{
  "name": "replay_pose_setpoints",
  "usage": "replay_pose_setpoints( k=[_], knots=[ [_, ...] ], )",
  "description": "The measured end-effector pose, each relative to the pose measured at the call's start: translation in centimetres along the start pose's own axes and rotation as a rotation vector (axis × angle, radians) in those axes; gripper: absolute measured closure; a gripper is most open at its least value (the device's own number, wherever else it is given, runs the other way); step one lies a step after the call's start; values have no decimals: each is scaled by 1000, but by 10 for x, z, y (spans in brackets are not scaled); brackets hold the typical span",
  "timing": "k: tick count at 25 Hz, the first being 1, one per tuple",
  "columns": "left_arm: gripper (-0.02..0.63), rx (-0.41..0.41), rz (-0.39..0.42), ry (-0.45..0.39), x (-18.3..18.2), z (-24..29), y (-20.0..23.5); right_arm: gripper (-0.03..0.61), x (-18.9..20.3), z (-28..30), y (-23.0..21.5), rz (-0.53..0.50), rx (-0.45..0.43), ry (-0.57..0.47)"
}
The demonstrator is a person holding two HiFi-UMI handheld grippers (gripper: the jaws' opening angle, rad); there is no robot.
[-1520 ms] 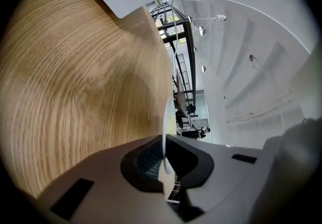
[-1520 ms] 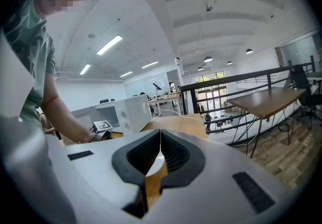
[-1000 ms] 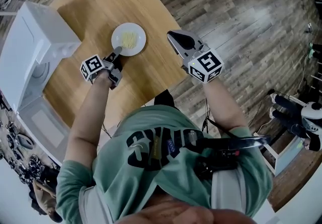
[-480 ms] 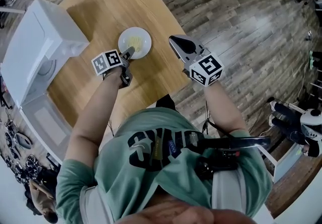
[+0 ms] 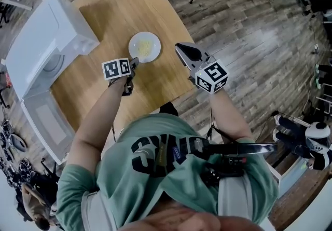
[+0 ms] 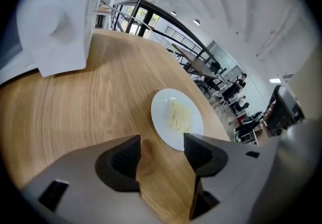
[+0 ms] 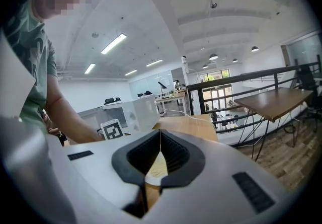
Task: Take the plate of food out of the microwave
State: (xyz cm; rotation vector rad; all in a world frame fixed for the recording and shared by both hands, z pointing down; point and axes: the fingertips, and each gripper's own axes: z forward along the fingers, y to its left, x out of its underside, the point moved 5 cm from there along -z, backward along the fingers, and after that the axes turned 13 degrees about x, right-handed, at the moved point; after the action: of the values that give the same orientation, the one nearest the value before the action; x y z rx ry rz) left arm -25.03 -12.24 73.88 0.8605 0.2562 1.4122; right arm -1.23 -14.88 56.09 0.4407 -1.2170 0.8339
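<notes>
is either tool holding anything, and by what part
Nothing is held: the left tool jaws have just been opening, nothing between them; the right tool is shut, empty.

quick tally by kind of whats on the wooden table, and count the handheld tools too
plate of food: 1
microwave: 1
tools: 2 (left tool, right tool)
total: 4
</notes>
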Motion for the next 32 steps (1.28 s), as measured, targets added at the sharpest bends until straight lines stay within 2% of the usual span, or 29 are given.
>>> replay_pose_setpoints(
  k=[4, 9, 11, 15, 16, 22, 27, 32],
  knots=[
    [364, 99, 15, -159, -7, -46, -3, 572, -12, 4, 16, -9, -23, -16],
    [365, 238, 67, -366, -11, -129, -22, 572, -32, 11, 43, -26, -69, -46],
    [374, 268, 82, -450, -12, -164, -26, 572, -42, 16, 55, -33, -92, -58],
    [582, 265, 131, -591, -4, -231, -29, 574, -55, 28, 86, -43, -142, -67],
    [609, 270, 147, -620, -1, -248, -30, 572, -59, 31, 95, -46, -158, -72],
    [609, 283, 265, -783, 17, -341, -45, 574, -94, 43, 152, -89, -266, -95],
    [609, 286, 285, -921, 34, -402, -44, 574, -121, 50, 191, -105, -328, -105],
    [609, 271, 324, -984, 47, -447, -43, 574, -144, 55, 231, -124, -397, -109]
  ],
)
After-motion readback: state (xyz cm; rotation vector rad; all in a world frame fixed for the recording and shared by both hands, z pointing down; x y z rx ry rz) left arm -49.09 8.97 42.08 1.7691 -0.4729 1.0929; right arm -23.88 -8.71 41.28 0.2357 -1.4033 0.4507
